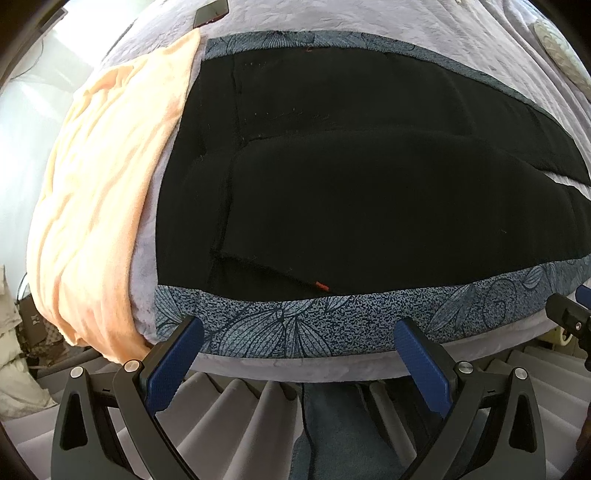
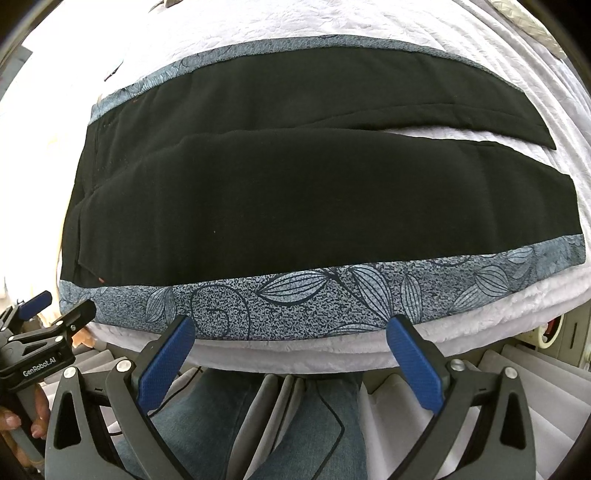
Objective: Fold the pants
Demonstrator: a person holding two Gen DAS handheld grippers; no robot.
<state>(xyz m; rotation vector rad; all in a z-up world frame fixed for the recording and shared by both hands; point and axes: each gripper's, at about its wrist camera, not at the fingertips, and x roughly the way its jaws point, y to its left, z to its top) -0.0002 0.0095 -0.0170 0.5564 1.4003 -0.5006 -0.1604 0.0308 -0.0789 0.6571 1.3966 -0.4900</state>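
Black pants (image 1: 369,184) with a blue leaf-patterned side stripe (image 1: 332,317) lie flat on a white bed, waist to the left and legs running right. In the right wrist view the pants (image 2: 277,195) show both legs apart, with a strip of bedcover between them at the right. My left gripper (image 1: 299,336) is open at the near stripe by the waist end, nothing between its blue pads (image 1: 173,362). My right gripper (image 2: 291,336) is also open at the near stripe (image 2: 295,302), further along the leg. Neither one visibly touches the cloth.
A peach blanket (image 1: 103,206) lies left of the waist. The white quilted bedcover (image 2: 258,33) spreads beyond the pants, with a dark phone (image 1: 210,13) at the back. Below the bed edge hang a pleated bed skirt (image 1: 240,413) and someone's jeans (image 2: 295,424). A hand (image 2: 22,424) holds the other gripper.
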